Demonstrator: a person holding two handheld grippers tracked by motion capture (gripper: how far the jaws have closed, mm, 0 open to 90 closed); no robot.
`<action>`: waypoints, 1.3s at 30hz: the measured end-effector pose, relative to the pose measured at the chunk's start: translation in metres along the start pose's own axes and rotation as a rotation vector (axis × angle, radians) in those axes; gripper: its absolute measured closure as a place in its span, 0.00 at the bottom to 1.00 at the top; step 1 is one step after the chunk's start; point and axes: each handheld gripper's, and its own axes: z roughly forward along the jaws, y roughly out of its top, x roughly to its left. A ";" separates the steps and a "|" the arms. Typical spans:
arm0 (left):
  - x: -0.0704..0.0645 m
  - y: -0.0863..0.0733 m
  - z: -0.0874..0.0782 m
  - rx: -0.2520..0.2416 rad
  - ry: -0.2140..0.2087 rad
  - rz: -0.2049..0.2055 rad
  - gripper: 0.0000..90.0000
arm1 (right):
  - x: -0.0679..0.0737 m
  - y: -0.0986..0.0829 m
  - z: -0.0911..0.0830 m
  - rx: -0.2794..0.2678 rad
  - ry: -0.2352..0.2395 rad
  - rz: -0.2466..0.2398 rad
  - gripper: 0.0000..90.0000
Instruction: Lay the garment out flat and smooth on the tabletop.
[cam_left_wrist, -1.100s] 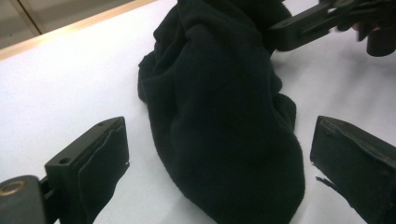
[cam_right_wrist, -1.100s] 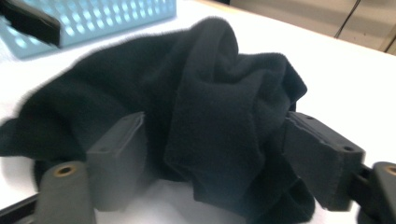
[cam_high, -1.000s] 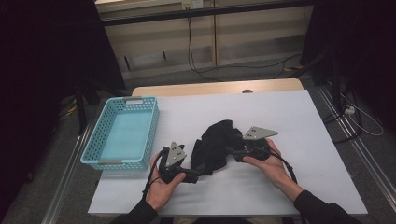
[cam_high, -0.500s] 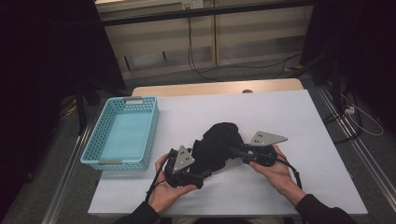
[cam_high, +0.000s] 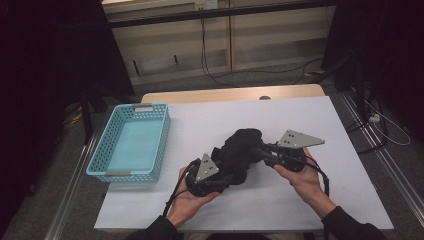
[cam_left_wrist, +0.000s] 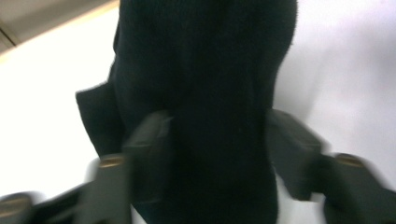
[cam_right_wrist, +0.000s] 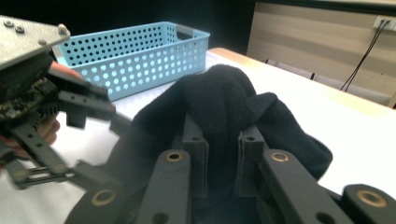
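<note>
Here a black cloth (cam_high: 242, 150) lies bunched on the table (cam_high: 320, 125), slightly toward six o'clock. The right gripper (cam_right_wrist: 222, 154) pinches its fabric at three o'clock. The left gripper (cam_left_wrist: 215, 144), blurred, seemingly clamps it at seven. A blue basket (cam_high: 131, 142) sits at nine o'clock.

Dim surroundings, brightly lit white surface (cam_high: 320, 130); the left gripper view is motion-blurred, its fingers (cam_left_wrist: 149, 149) smeared.
</note>
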 end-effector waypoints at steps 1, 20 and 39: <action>0.000 0.002 0.000 -0.017 -0.015 -0.012 0.76 | -0.001 0.002 -0.002 -0.003 -0.004 -0.005 0.88; 0.018 0.010 -0.022 -0.014 -0.110 -0.040 0.96 | -0.005 0.004 -0.012 -0.002 -0.076 -0.035 0.70; 0.062 -0.022 0.001 0.168 0.041 -0.116 0.96 | -0.022 -0.010 -0.007 0.093 -0.066 -0.032 0.34</action>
